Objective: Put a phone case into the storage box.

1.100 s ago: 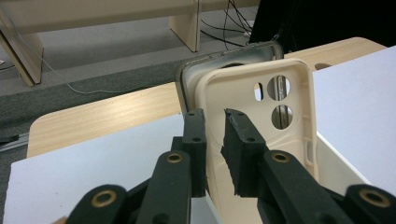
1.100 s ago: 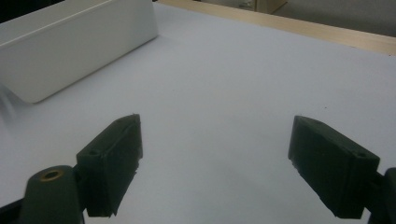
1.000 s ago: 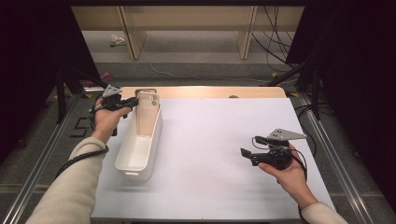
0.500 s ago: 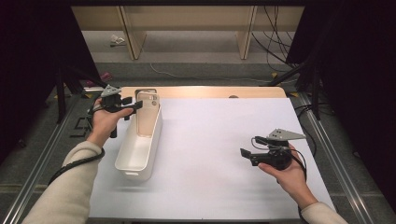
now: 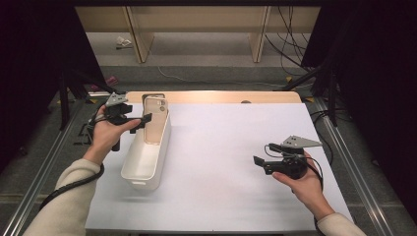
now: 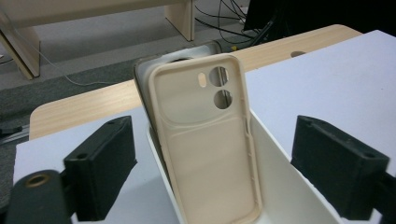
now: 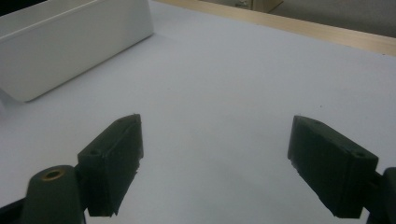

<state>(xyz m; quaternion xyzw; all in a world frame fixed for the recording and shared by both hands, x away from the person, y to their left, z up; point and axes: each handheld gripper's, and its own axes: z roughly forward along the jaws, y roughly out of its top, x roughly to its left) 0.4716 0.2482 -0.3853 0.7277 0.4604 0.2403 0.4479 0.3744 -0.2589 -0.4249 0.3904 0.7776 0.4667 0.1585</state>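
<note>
1. High view: a white bin (image 5: 146,156), long and narrow, sits on the left part of the desk (image 5: 221,162), its long axis running away from the person. A beige phone case (image 5: 156,120) stands upright in the bin's far end, leaning on the far wall, open side toward the person. The rest of the bin looks bare.
2. High view: the left tongs (image 5: 145,118) hang just beside the case, on its left, at about the height of its upper half; the jaws have just been opening and now stand spread, not pressing on the case. The right tongs (image 5: 256,161) rest low over the desk's right part, well apart from the bin, jaws spread, nothing between them. A cable runs from each tool back along the forearm.
3. High view, surroundings: a wooden strip (image 5: 216,96) borders the desk's far edge; beyond it lie floor, wooden legs and loose cables.
4. Left gripper view: the phone case (image 6: 208,140) stands between the two black jaws, clear gaps on both sides, no contact. Two round camera holes and a small oval slot sit near its top. A darker flat piece (image 6: 142,79) stands close behind it, its edge showing at top and left. The bin (image 6: 289,177) wall runs on the right.
5. Right gripper view: jaws wide apart over bare white desk (image 7: 224,93); one corner of the bin (image 7: 70,42) lies at upper left, well clear of the jaws.
</note>
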